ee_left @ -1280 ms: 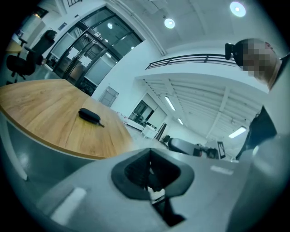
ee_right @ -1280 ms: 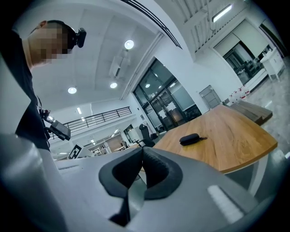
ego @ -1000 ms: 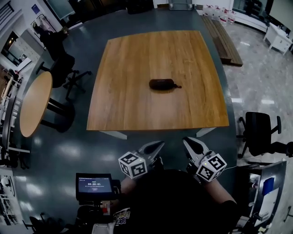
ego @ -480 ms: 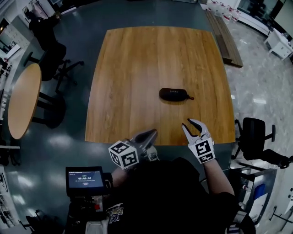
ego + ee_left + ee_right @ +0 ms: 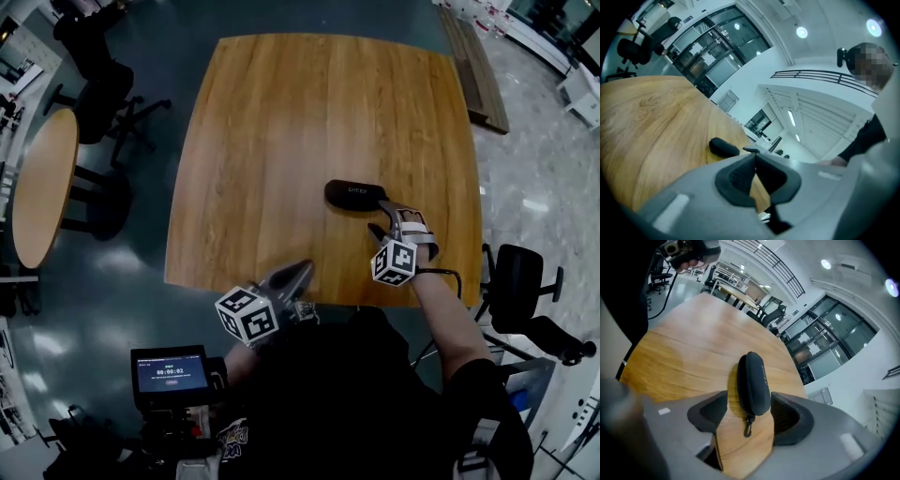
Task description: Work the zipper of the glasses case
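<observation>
A black zipped glasses case [image 5: 353, 195] lies on the wooden table [image 5: 281, 131], right of centre. In the right gripper view the case [image 5: 753, 380] points away from me, and its small clip [image 5: 748, 426] hangs at the near end. My right gripper [image 5: 386, 223] sits just behind that end. Its jaws are opening, the case's near end and clip lie between the pads [image 5: 786, 418], and neither pad touches it. My left gripper [image 5: 300, 276] is shut and holds nothing at the table's near edge. In the left gripper view the case [image 5: 723, 147] shows beyond the left gripper [image 5: 755, 158].
A round wooden table [image 5: 42, 192] and a dark office chair [image 5: 98, 98] stand at the left. Another chair [image 5: 520, 281] is at the right of the table. A small screen [image 5: 171, 375] sits by my left side. Wooden planks [image 5: 483, 70] lie at the far right.
My right gripper has moved forward from below the table's near edge up to the case, and its jaws have spread wide. The left gripper stays shut near the edge.
</observation>
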Available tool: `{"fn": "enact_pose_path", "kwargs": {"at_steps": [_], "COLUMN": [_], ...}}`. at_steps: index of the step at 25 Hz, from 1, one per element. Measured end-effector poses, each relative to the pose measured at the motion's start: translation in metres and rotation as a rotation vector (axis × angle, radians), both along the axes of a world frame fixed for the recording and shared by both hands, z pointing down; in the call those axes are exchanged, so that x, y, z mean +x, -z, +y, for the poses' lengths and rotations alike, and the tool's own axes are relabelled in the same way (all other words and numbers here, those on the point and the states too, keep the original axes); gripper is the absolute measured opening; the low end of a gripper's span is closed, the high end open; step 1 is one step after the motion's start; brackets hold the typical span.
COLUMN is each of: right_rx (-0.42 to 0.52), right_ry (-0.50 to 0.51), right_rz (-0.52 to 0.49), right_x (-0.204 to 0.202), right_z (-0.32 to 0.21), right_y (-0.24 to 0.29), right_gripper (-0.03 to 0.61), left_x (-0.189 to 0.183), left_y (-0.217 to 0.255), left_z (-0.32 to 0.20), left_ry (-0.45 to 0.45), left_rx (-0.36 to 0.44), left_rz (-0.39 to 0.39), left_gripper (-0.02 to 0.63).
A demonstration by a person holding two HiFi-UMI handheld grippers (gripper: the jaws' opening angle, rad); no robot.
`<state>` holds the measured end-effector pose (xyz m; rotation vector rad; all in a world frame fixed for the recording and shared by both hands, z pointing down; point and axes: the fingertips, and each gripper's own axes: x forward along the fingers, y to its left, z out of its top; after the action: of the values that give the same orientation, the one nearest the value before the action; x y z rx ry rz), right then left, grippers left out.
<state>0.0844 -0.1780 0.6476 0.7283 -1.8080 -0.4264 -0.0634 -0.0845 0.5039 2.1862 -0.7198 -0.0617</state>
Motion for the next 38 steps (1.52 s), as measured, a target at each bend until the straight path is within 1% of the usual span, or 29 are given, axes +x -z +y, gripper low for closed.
{"fn": "enact_pose_path", "kwargs": {"at_steps": [3,5,8,11,12,15,17,19,22,24,26,27,28,29,31,32,33,34,35,37,38], "right_rx": [0.006,0.006,-0.020,-0.022,-0.017,-0.040,-0.043,0.006,0.129,0.192,0.243,0.267,0.290,0.312,0.342,0.352,0.361,0.371,0.382,0.403,0.411], "right_ry": [0.090,0.146,0.214,0.261,0.265,0.251,0.235,0.247,0.329,0.421,0.548,0.619,0.691,0.760,0.879,0.931,0.978,1.022,1.060,1.116,1.133], "right_rz": [0.040,0.066,0.097,0.111,0.103,0.048,-0.013,-0.068,-0.111,-0.111,-0.096,-0.085,-0.071,-0.058,-0.043,-0.040,-0.034,-0.024,-0.011,0.017,0.029], "right_x": [-0.003,-0.006,-0.010,-0.012,-0.012,-0.013,-0.017,-0.023,-0.035,-0.040,-0.045,-0.047,-0.049,-0.052,-0.057,-0.061,-0.065,-0.069,-0.074,-0.082,-0.085], "right_z": [-0.019,-0.029,-0.037,-0.040,-0.042,-0.048,-0.052,-0.054,-0.050,-0.037,-0.016,-0.003,0.011,0.026,0.057,0.071,0.084,0.095,0.104,0.114,0.117], "right_y": [-0.009,-0.016,-0.033,-0.040,-0.039,-0.031,-0.017,0.010,0.064,0.102,0.139,0.156,0.172,0.188,0.216,0.227,0.237,0.246,0.253,0.262,0.265], "right_gripper": [0.303,0.305,0.311,0.314,0.276,0.249,0.241,0.235,0.229,0.228,0.227,0.227,0.227,0.227,0.225,0.225,0.225,0.225,0.225,0.225,0.225], "left_x": [0.005,0.005,0.004,0.013,0.015,0.011,0.006,0.000,-0.016,-0.028,-0.038,-0.040,-0.038,-0.034,-0.027,-0.023,-0.018,-0.013,-0.006,0.011,0.019], "left_y": [0.004,0.003,0.000,0.000,0.000,0.000,0.000,-0.001,0.000,0.002,0.007,0.013,0.019,0.026,0.039,0.048,0.060,0.072,0.085,0.108,0.116], "left_z": [-0.003,-0.005,-0.008,-0.004,-0.003,-0.006,-0.011,-0.018,-0.034,-0.048,-0.065,-0.072,-0.077,-0.080,-0.081,-0.081,-0.079,-0.075,-0.067,-0.042,-0.027], "left_ry": [0.054,0.091,0.150,0.167,0.170,0.198,0.213,0.213,0.212,0.214,0.191,0.148,0.076,-0.019,-0.230,-0.328,-0.422,-0.519,-0.624,-0.853,-0.962], "left_rx": [0.006,0.007,-0.010,-0.016,-0.018,-0.028,-0.029,-0.022,-0.021,-0.012,0.012,0.014,0.001,-0.025,-0.087,-0.108,-0.117,-0.115,-0.106,-0.083,-0.079], "left_rz": [-0.019,-0.040,-0.051,-0.069,-0.075,-0.078,-0.072,-0.063,-0.028,-0.018,-0.016,0.002,0.040,0.100,0.248,0.313,0.360,0.384,0.388,0.361,0.340], "left_gripper": [0.000,0.000,0.000,0.000,0.000,0.000,0.000,0.000,0.000,0.000,0.000,0.005,0.052,0.095,0.184,0.208,0.226,0.250,0.264,0.301,0.308]}}
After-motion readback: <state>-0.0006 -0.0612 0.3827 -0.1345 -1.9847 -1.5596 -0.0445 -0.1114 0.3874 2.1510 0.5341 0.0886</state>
